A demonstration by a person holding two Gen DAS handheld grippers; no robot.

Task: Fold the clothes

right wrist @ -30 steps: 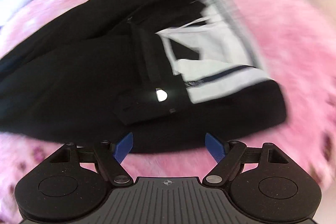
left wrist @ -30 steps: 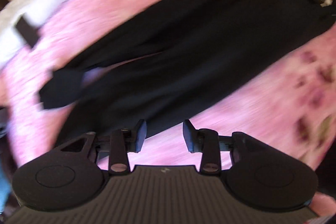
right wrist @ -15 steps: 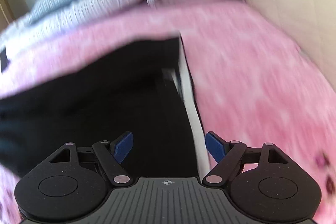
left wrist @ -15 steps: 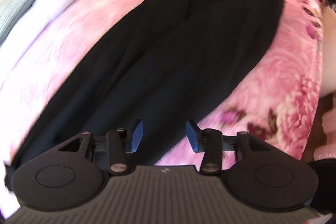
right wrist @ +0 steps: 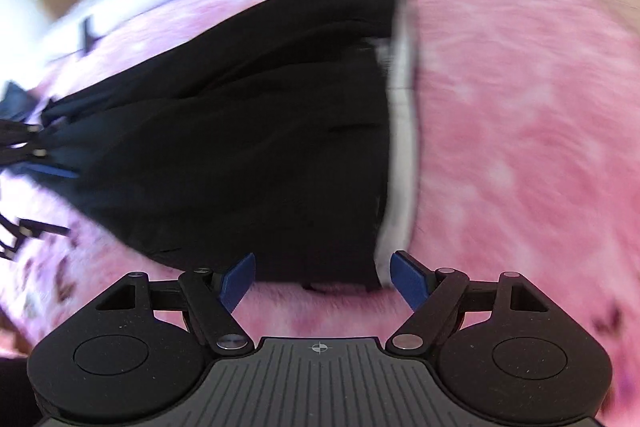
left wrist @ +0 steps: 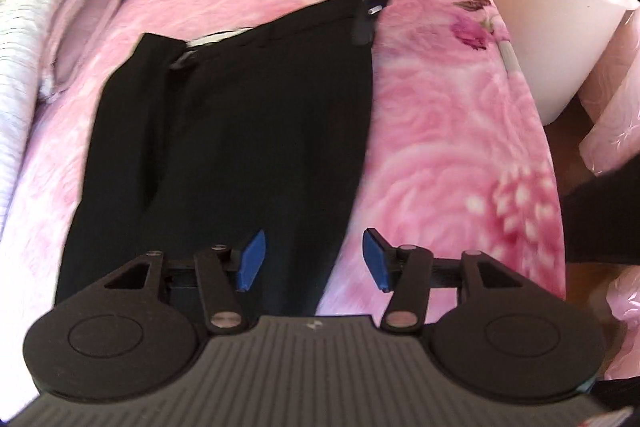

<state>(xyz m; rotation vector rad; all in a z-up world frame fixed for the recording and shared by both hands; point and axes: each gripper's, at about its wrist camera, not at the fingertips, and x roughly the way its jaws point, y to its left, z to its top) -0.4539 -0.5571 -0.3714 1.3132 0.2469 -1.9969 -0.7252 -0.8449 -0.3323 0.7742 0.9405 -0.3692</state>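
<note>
Fingers (left wrist: 254,255) apart, both grippers | black trousers (left wrist: 240,131) flat; long axis waistband-to-hem across pink blanket (left wrist: 448,131)

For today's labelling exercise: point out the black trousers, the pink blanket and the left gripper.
black trousers (left wrist: 240,131), left wrist view, middle of the dark cloth.
pink blanket (left wrist: 448,131), left wrist view, bare patch right of the trousers.
left gripper (left wrist: 312,259), left wrist view, midway between its blue fingertips.

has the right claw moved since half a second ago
Yes. The right claw has pulled back toward the near waistband edge of the black trousers; that edge on the pink blanket now lies between its open fingers.
</note>
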